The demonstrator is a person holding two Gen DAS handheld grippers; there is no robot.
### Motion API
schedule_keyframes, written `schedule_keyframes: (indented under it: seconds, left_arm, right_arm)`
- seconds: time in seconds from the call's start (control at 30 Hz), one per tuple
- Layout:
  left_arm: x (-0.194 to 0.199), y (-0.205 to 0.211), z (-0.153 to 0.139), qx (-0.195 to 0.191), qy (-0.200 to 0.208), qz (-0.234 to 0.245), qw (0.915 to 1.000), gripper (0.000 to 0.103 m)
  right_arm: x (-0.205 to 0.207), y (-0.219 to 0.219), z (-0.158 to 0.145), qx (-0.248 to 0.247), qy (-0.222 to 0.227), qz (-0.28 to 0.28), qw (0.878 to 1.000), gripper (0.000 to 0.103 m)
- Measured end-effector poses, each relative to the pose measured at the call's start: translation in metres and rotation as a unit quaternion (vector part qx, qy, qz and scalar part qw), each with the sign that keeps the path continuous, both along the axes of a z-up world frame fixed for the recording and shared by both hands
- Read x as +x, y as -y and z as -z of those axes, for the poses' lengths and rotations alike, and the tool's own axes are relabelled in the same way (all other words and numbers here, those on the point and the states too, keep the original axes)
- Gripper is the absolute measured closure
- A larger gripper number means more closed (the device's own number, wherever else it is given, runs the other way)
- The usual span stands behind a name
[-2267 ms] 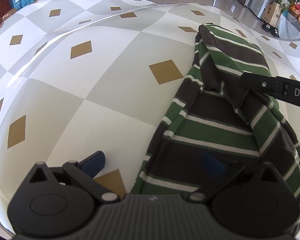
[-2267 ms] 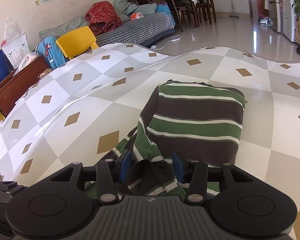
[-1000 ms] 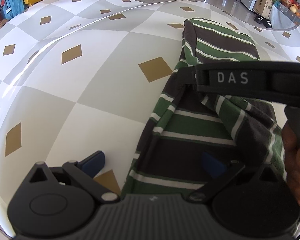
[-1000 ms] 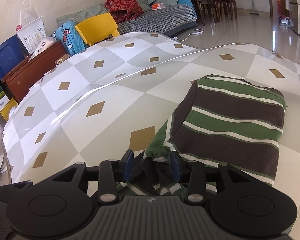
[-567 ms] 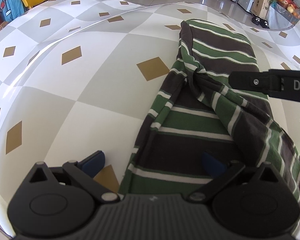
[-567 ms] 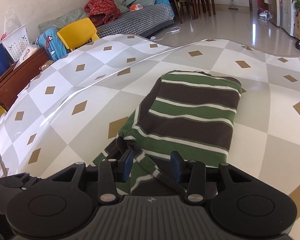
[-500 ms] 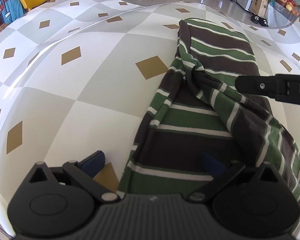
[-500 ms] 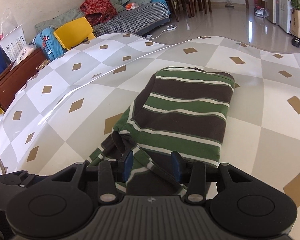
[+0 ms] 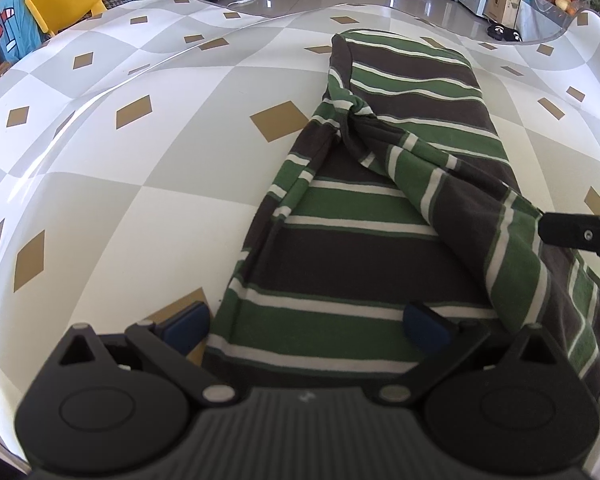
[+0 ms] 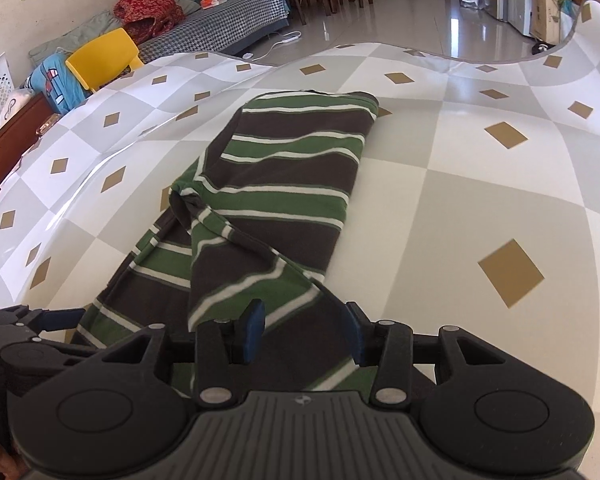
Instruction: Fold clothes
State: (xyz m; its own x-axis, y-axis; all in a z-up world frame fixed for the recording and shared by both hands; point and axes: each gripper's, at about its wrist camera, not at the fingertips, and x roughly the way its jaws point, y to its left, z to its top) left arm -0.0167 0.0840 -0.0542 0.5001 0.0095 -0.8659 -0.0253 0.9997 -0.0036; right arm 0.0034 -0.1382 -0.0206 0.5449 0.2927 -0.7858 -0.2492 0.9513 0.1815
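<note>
A green, brown and white striped garment (image 9: 380, 256) lies lengthwise on the checked tablecloth (image 9: 140, 200). My left gripper (image 9: 306, 325) stands open, its blue pads wide apart on either side of the garment's near hem. A flap of the garment (image 9: 460, 184) stretches diagonally from a twist at its left edge to my right gripper (image 9: 580, 236) at the picture's right side. In the right wrist view my right gripper (image 10: 303, 333) is shut on that bunched flap (image 10: 260, 264). One blue pad of the left gripper (image 10: 64, 314) shows at the lower left there.
The table's far edge curves in front of a shiny tiled floor (image 10: 400, 12). Beyond it stand a yellow chair (image 10: 100, 56), a sofa with piled cloth (image 10: 220, 20) and a wooden cabinet (image 10: 4, 148). Bare cloth lies left (image 9: 100, 160) and right (image 10: 500, 200) of the garment.
My right gripper has drawn the flap across the garment toward its right side, stretching it out diagonally. The left gripper stays open at the near hem, shifted slightly sideways.
</note>
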Motion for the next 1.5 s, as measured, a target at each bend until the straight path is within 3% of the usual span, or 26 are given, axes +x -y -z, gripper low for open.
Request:
schedule_keyframes:
  seconds: [0.5, 0.7, 0.83, 0.97, 1.27, 1.33, 1.5]
  left_arm:
    - [-0.007, 0.017, 0.0, 0.0, 0.0, 0.014, 0.9999, 0.0]
    - [-0.01, 0.021, 0.0, 0.0, 0.002, 0.021, 0.9998, 0.0]
    - [-0.011, 0.021, 0.0, 0.0, 0.003, 0.023, 0.9997, 0.0]
    - [-0.011, 0.022, 0.0, 0.0, 0.002, 0.022, 0.9998, 0.0]
    - [-0.011, 0.023, 0.0, 0.001, 0.003, 0.02, 0.9998, 0.0]
    - [-0.01, 0.023, 0.0, 0.002, 0.003, 0.02, 0.9998, 0.0]
    - [-0.011, 0.023, 0.0, 0.001, 0.005, 0.022, 0.9997, 0.0]
  right_arm:
    - [-0.048, 0.051, 0.011, -0.023, 0.0, 0.091, 0.996, 0.057]
    - [-0.056, 0.045, 0.012, -0.044, 0.022, 0.095, 0.994, 0.055]
    - [-0.062, 0.05, 0.003, -0.033, 0.05, 0.131, 0.99, 0.055]
    - [-0.06, 0.056, 0.011, -0.028, 0.019, 0.15, 0.988, 0.055]
    - [-0.071, 0.033, 0.022, -0.054, 0.043, 0.109, 0.992, 0.047]
    - [-0.073, 0.025, 0.025, -0.076, 0.056, 0.093, 0.991, 0.05]
    - [-0.074, 0.018, 0.026, -0.072, 0.07, 0.072, 0.992, 0.073]
